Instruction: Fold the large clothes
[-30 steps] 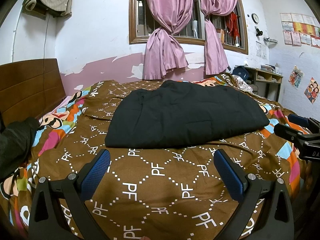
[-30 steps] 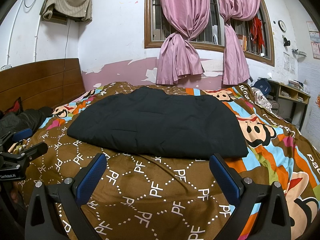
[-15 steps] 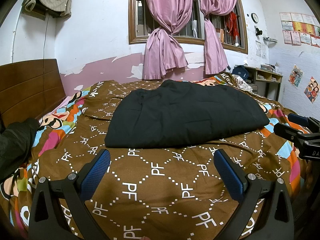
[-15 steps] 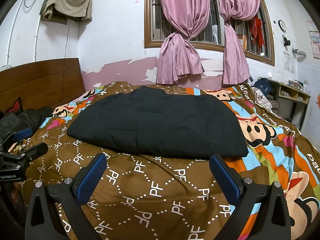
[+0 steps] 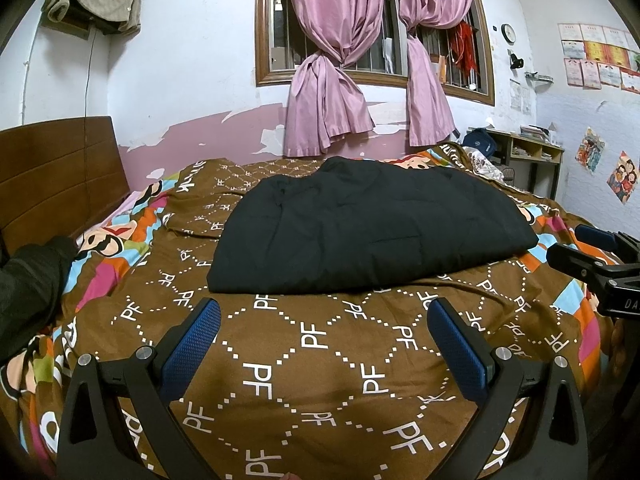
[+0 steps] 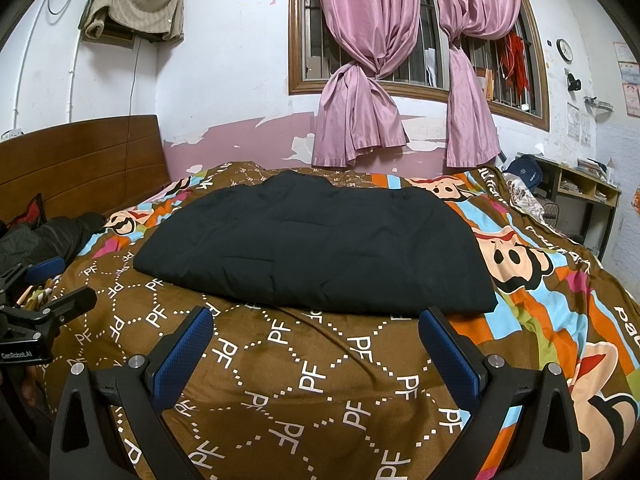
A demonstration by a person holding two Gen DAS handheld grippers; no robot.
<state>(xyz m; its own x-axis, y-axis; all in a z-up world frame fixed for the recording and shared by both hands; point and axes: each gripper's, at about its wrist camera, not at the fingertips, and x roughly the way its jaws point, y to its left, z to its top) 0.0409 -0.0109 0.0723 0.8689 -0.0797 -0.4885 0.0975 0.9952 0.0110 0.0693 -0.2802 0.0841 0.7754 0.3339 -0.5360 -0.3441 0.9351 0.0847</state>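
A folded black garment [image 6: 320, 248] lies flat on the brown patterned bedspread [image 6: 304, 372]. The right gripper [image 6: 316, 334] hovers near its front edge, blue-padded fingers [image 6: 182, 354] spread wide, holding nothing. The left gripper [image 6: 42, 288] sits at the left edge.

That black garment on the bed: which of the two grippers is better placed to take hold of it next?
Neither clearly. The left gripper faces the black garment's left corner, the right gripper its right corner. Both are open, empty and short of its near edge, so probably both together.
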